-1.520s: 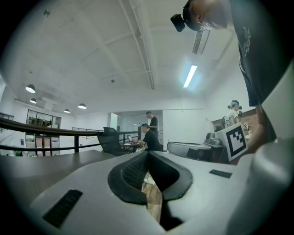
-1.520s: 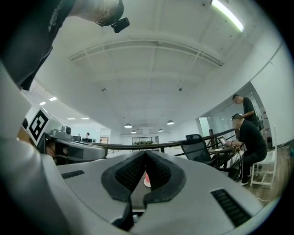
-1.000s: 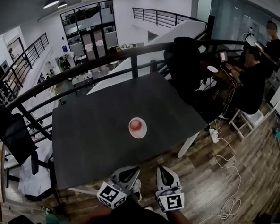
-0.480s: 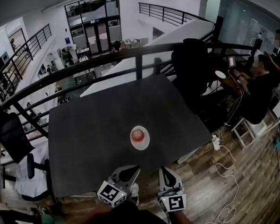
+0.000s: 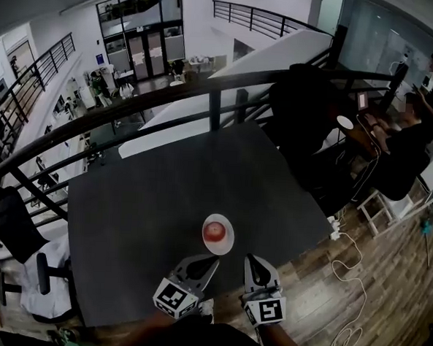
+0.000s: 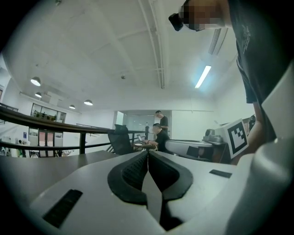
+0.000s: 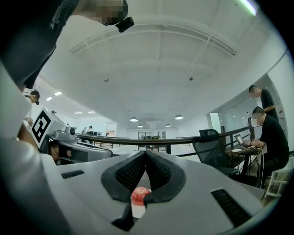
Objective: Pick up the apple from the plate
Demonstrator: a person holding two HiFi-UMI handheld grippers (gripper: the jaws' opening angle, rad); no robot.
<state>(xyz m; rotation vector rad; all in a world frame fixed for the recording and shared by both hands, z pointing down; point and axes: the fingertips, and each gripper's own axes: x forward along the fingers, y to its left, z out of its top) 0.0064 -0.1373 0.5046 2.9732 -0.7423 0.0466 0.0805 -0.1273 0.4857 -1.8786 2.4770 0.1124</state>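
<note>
In the lower middle of the head view, the left gripper (image 5: 210, 262) and the right gripper (image 5: 250, 259) lie side by side, both pointing level toward the top of the frame. Each has its jaws closed, tips touching. Their marker cubes (image 5: 174, 299) sit nearest the bottom edge.

Occlusion notes, two views

Right gripper view: our right tool (image 7: 145, 153) hides most of the plate (image 7: 137, 211) and clips the apple (image 7: 140, 193); we see both only through the gap under its closed tips. Head view: the tabletop's (image 5: 148, 216) near edge sits behind the left tool (image 5: 212, 261) and the right one, and their rear ends are lost in shadow.
</note>
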